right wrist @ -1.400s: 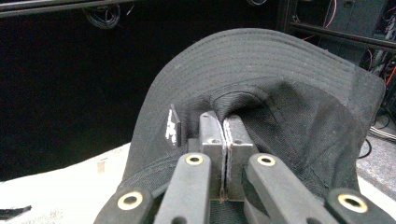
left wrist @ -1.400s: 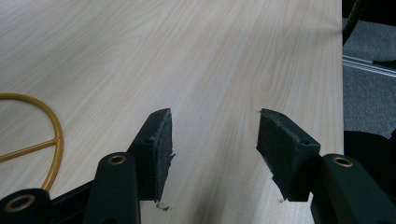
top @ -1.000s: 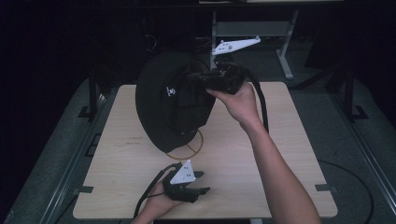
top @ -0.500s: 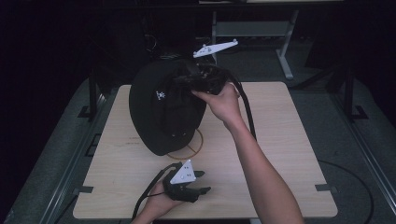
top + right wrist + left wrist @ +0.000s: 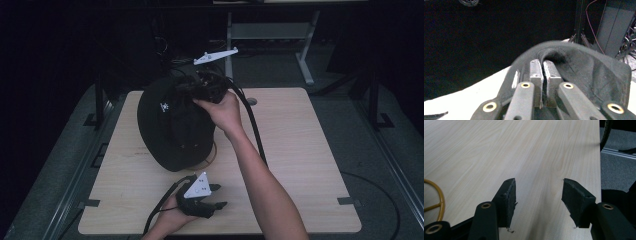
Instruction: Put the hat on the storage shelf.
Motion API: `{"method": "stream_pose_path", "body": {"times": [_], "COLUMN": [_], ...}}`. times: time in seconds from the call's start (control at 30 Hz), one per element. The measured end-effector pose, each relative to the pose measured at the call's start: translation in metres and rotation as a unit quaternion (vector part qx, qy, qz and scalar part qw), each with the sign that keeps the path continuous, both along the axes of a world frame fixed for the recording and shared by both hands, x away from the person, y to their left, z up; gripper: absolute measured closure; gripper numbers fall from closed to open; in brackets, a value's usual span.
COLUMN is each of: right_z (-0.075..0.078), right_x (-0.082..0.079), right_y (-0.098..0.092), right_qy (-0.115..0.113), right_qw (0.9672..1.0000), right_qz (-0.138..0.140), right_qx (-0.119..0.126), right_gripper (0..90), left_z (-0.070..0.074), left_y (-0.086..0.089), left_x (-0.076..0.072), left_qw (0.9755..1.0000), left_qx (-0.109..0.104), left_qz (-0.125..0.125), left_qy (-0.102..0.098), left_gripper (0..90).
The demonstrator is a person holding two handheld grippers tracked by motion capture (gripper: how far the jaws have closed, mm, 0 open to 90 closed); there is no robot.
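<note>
The right gripper point(image 5: 543, 75), pinched tight on the brim of the black fabric bucket hat point(image 5: 172, 125), has carried it left and lower over the far-left light wooden table point(image 5: 300, 150); set-down looks close. The left gripper point(image 5: 537, 202) waits half-open, empty, near edge.

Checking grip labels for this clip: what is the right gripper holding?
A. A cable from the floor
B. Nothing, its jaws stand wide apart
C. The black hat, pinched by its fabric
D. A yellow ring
C: in the right gripper view the right gripper has its jaws pressed together on a fold of the black hat, which the high view shows lifted above the table.
</note>
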State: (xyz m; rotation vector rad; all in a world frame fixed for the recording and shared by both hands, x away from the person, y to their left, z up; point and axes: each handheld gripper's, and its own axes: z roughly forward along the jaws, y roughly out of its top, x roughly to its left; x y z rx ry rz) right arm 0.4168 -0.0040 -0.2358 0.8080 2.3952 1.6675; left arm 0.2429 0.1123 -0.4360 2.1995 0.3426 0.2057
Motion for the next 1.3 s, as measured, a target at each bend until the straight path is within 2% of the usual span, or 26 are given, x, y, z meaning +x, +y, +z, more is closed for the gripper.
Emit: {"method": "stream_pose_path", "body": {"times": [0.2,0.37,0.43,0.63,0.7,0.9,1.3], "right_z": [-0.009,-0.010,-0.009,-0.009,-0.009,-0.010,-0.011], "right_x": [0.004,0.002,0.001,-0.002,-0.003,-0.006,-0.014], "right_y": [0.012,0.013,0.010,-0.009,-0.017,-0.038,-0.074], "right_qy": [0.013,0.008,0.005,0.003,0.009,0.005,0.004], "right_qw": [0.9999,0.9999,0.9999,0.9997,0.9996,0.9992,0.9990], "right_qz": [0.005,0.011,0.014,0.006,0.003,-0.007,-0.025], "right_qx": [0.008,0.001,0.005,0.022,0.028,0.040,0.038], "right_gripper": [78.9,74.3,70.2,61.0,60.3,56.5,49.7], "left_z": [0.001,-0.001,-0.001,-0.001,-0.001,-0.002,-0.004], "left_y": [-0.001,-0.001,-0.002,-0.003,-0.003,-0.004,-0.005], "left_x": [-0.001,-0.002,-0.002,-0.003,-0.003,-0.003,-0.003], "left_qw": [1.0000,1.0000,1.0000,1.0000,1.0000,1.0000,1.0000], "left_qx": [0.002,0.000,0.001,0.001,0.001,0.003,0.002], "left_qz": [-0.002,0.000,-0.002,-0.003,-0.002,-0.004,-0.002], "left_qy": [-0.003,-0.002,-0.002,-0.001,0.001,-0.001,0.002], "left_gripper": [43.5,43.3,43.3,43.2,43.2,42.9,42.4]}}
